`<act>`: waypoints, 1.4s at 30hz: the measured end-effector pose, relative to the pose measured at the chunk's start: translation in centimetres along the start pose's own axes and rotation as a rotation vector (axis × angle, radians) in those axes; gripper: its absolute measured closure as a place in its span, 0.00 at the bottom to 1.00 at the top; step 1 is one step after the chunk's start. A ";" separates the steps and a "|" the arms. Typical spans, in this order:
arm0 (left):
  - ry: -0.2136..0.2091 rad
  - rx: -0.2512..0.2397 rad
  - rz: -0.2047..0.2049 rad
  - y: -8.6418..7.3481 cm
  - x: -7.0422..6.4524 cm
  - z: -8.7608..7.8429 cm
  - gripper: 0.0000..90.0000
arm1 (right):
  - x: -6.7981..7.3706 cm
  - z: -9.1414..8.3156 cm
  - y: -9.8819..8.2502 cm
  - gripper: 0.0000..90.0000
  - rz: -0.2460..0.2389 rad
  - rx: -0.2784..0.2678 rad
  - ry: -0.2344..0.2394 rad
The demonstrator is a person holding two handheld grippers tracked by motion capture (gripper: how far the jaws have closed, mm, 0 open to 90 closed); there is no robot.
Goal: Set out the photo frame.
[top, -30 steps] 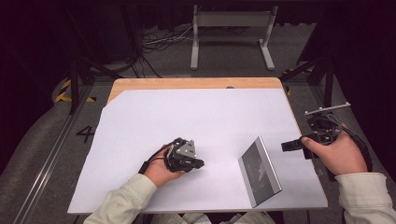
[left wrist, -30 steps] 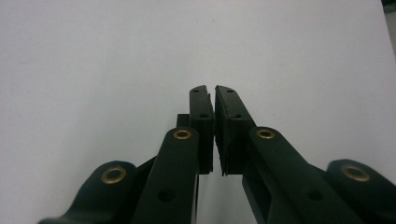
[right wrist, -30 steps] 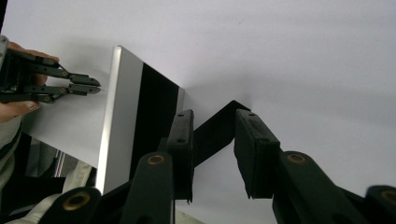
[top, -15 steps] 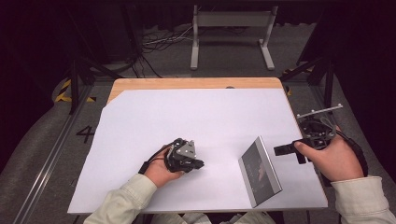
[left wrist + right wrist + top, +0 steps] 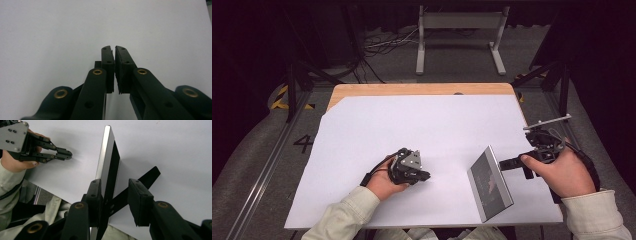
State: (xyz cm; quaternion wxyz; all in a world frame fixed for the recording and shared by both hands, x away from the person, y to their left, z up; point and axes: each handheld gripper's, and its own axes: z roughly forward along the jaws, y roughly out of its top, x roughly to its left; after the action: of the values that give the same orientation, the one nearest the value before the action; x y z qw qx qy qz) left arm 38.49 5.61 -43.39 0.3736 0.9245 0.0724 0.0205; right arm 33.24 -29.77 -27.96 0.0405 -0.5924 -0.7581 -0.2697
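High view: the left gripper rests on the white-covered counter, its fingers nearly together and holding nothing. Right of it the thin silver-framed dark panel stands tilted between the right gripper's fingers, which have just been opening.

The wooden bench is being covered almost wholly by a white sheet. At the frame's lower right, a slim silver-edged dark panel is being propped up on it, tilted.
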 end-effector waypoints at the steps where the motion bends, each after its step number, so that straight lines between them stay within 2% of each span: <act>1: -0.001 0.000 0.000 0.0 0.0 0.0 0.96 | 0.0 -0.2 0.0 0.71 0.011 -0.007 0.005; 3: -0.001 0.000 0.000 0.0 0.0 0.0 0.96 | 0.1 -0.6 -0.1 0.71 0.011 -0.024 0.010; 8: -0.002 0.002 -0.002 0.0 0.0 0.1 0.96 | 0.6 -0.5 -0.2 0.70 0.001 -0.010 0.010; 12: 0.002 0.001 -0.003 0.0 -0.1 0.1 0.96 | 1.1 0.4 -0.4 0.69 -0.010 0.019 0.009; 20: -0.002 0.002 -0.001 0.0 0.0 0.1 0.96 | 1.2 1.5 -0.3 0.69 -0.009 0.040 0.000; 31: -0.002 0.004 -0.003 0.0 0.0 0.1 0.96 | 1.6 3.2 -0.4 0.70 -0.001 0.076 -0.044; 35: -0.002 0.005 -0.002 -0.1 0.0 0.1 0.96 | 1.9 3.8 -0.5 0.74 -0.005 0.091 -0.067; 39: -0.001 0.004 -0.004 0.0 0.0 0.1 0.96 | 2.2 4.0 -0.5 0.81 -0.029 0.097 -0.069; 40: -0.003 0.003 -0.004 0.0 0.0 0.1 0.96 | 2.6 3.9 -0.5 0.85 -0.039 0.093 -0.085; 42: -0.003 0.003 -0.004 0.0 0.0 0.1 0.96 | 2.7 3.9 -0.5 0.86 -0.044 0.095 -0.095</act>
State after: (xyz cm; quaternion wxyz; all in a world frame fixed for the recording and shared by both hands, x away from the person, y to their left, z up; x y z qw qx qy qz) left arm 38.48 5.56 -43.48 0.3722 0.9251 0.0736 0.0185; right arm 32.98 -25.73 -30.41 0.0266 -0.5850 -0.7840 -0.2062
